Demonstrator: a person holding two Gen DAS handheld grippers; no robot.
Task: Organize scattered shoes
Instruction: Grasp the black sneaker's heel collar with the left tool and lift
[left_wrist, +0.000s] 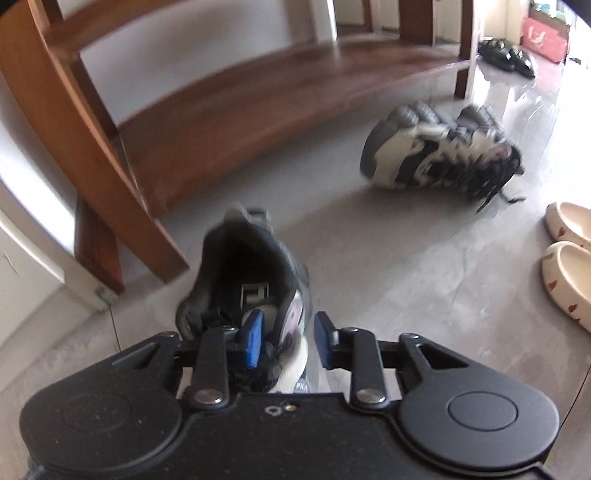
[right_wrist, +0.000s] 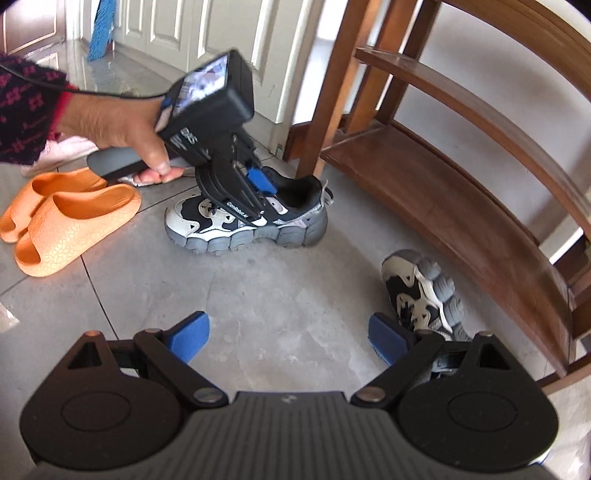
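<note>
Two sneakers of one pair are what we are dealing with, and each gripper has its own. Our left gripper (left_wrist: 284, 338) straddles the collar wall of the upright sneaker (left_wrist: 243, 280): one blue pad sits inside the opening, the other outside, and a visible gap remains beside the outer pad, so we judge the jaws partly closed around the side wall but not yet clamped. From the right wrist view the same shoe stands on the floor (right_wrist: 277, 317) just ahead of the wooden rack (right_wrist: 443, 206), with orange slides (right_wrist: 70, 218) beside its toe. Our right gripper (right_wrist: 288, 338) has its jaws spread wide with nothing between them; the tipped sneaker (right_wrist: 421, 291) lies on its side just beyond the right-hand pad, sole turned toward the rack. We judge the step in hand to be the grasp of the upright shoe. Next, the left jaws need to close firmly on the collar before lifting toward the low shelf, and the right gripper must shift rightward so that the tipped shoe's upper falls between its pads.
</note>
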